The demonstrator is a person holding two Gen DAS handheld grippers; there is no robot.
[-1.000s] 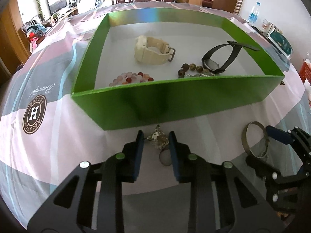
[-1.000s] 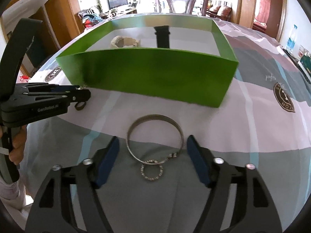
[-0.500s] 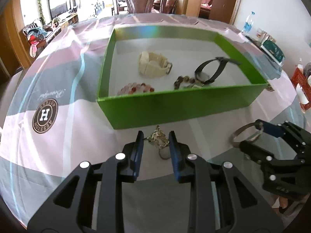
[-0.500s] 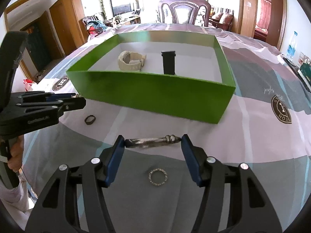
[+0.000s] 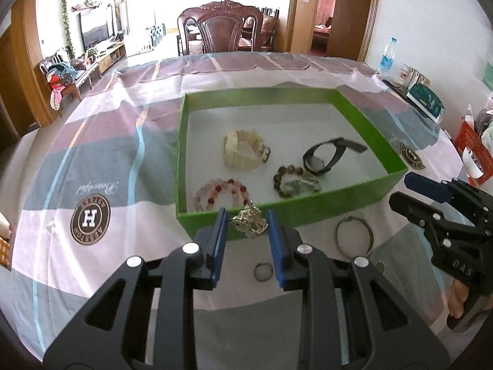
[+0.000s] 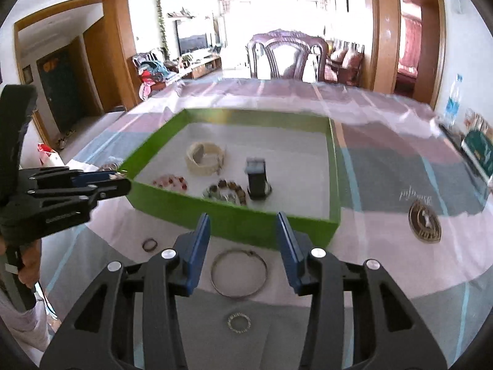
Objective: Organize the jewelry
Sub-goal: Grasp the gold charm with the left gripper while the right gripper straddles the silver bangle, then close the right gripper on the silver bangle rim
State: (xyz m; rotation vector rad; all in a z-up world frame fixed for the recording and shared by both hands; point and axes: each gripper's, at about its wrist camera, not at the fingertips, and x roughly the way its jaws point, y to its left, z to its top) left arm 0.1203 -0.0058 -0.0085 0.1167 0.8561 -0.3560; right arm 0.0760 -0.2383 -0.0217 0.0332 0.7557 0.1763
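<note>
My left gripper is shut on a small silver-gold ornament, held just in front of the green box's near wall. Inside the box lie a cream bracelet, a black watch, a pink bead bracelet and a brown bead bracelet. My right gripper hovers over a metal bangle that lies flat on the cloth. Its jaws are closing with nothing between the pads. From the right wrist view my left gripper sits at the box's left corner.
A small dark ring and a sparkly ring lie on the patterned tablecloth near the bangle. A red basket and a teal box stand at the table's right edge. A wooden chair is behind the far side.
Both grippers have risen. The bangle stood edge-on between the right fingers half a second ago and now lies flat on the cloth. The right jaws are narrower.
</note>
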